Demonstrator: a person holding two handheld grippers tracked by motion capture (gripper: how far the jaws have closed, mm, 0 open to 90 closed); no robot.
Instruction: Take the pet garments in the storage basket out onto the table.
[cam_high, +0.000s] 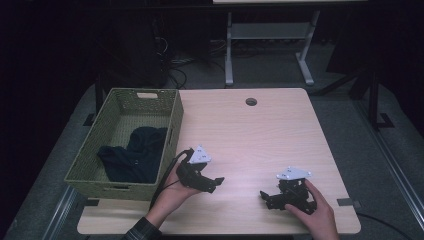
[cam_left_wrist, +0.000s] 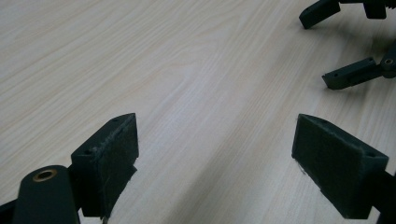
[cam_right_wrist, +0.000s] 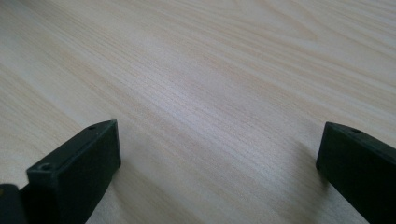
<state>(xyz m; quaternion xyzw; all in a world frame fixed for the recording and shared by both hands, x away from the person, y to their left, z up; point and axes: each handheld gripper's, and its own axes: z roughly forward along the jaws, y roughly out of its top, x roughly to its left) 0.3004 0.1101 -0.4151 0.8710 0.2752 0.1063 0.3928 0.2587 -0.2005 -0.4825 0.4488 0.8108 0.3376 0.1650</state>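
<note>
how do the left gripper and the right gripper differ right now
The left gripper sits close beside the green woven basket that holds a dark cloth; the right gripper sits apart from it, near the table's right front corner. The left gripper's jaws point right toward the other; the right gripper's point left. Both are hand-held, wide open, with nothing between the jaws, low over bare wood.

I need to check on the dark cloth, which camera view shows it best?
The high view: the dark cloth lies crumpled inside the green basket. Both gripper views look at bare table instead.
</note>
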